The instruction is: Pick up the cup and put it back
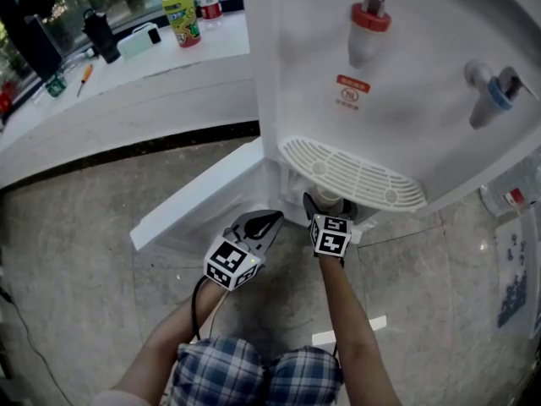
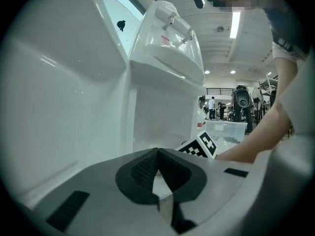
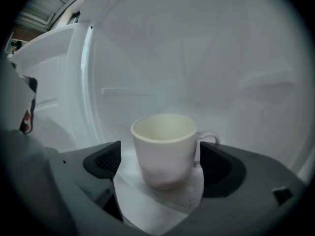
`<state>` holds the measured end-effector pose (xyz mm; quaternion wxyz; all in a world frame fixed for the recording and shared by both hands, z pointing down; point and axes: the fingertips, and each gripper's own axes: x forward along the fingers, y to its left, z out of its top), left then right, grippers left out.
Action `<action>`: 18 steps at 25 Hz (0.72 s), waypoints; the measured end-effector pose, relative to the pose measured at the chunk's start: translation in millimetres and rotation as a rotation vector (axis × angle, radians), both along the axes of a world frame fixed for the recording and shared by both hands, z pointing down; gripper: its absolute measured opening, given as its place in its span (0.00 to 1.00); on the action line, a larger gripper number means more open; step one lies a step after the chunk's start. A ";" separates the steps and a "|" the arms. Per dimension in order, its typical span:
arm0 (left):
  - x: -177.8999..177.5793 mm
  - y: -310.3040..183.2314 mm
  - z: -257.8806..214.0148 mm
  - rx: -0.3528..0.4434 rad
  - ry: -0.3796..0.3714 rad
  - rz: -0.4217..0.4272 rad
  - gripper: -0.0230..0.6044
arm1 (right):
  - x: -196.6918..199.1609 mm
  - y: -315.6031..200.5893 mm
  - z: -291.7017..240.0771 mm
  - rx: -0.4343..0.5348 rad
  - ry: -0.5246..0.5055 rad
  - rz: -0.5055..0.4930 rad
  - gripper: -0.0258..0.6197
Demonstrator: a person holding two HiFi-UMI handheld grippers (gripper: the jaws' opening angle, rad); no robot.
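With the small white ceramic cup (image 3: 165, 149) upright on the floor of the white water dispenser's open lower compartment (image 3: 147, 58), between our right gripper's (image 3: 161, 164) wide-open jaws, we should squeeze its body evenly, sparing the handle, while our left gripper (image 2: 157, 173), jaws together and empty, hangs outside.

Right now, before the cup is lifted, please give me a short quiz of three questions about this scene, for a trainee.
1. True or false: the left gripper has its jaws together and holds nothing.
2. What stands between the open jaws of the right gripper? A) a bottle B) a white cup C) nothing
3. Fill in: in the right gripper view, the cup's handle points to the picture's ____ side.
Key: 1 true; 2 B; 3 right.
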<state>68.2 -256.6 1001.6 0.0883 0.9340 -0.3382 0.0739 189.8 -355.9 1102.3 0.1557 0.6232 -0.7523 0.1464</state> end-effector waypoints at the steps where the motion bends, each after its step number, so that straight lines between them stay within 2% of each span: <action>1: 0.2 0.5 -0.2 0.000 0.000 0.002 0.08 | 0.0 -1.3 0.0 0.000 0.007 0.001 0.81; 4: 0.7 2.3 -0.1 -0.001 -0.004 0.008 0.08 | 0.1 -3.1 -0.8 0.003 0.030 -0.001 0.80; 5: 0.6 2.9 -0.1 -0.002 -0.005 0.010 0.08 | 1.7 -2.6 -0.8 0.001 0.033 0.003 0.75; 6: 0.3 3.3 -0.1 -0.002 -0.005 0.009 0.08 | 3.5 -1.8 -0.8 -0.002 0.036 0.006 0.66; 12: -1.4 5.5 1.4 -0.009 0.005 0.001 0.08 | 3.3 5.7 -3.5 0.000 0.030 0.011 0.64; 18: -1.8 6.4 1.4 -0.013 0.013 -0.008 0.08 | -7.0 18.6 -17.5 0.042 0.040 -0.047 0.64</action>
